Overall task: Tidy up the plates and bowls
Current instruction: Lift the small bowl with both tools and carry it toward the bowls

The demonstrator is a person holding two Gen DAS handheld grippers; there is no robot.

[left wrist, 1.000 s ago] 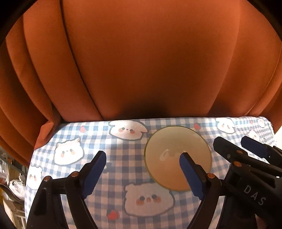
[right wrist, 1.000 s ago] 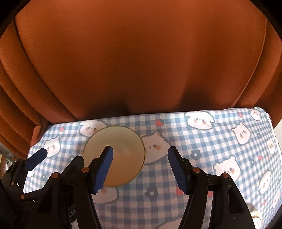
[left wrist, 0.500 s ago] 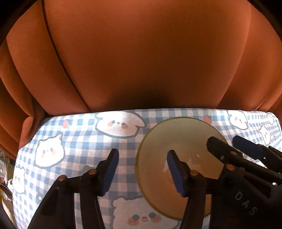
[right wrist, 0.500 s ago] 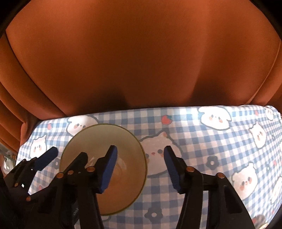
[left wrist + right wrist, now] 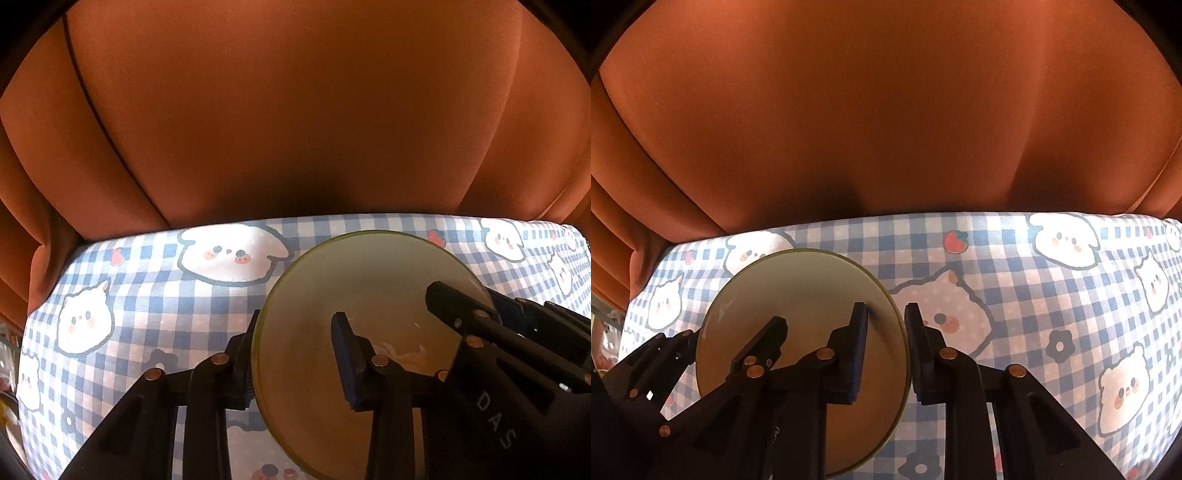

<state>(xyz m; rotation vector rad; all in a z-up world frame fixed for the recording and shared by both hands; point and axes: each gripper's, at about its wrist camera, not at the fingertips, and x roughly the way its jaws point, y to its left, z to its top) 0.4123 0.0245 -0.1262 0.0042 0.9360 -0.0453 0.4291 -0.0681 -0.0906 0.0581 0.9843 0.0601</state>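
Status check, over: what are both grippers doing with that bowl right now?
Left hand-held gripper shut on bowl, left rim. Right hand-held gripper shut on right rim; both just closed. Bowl on checked tablecloth. Nothing in the way.

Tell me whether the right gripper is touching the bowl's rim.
Touching. In the right wrist view, the right gripper straddles the right rim of the bowl, one finger inside, one outside, jaws just closed onto it.
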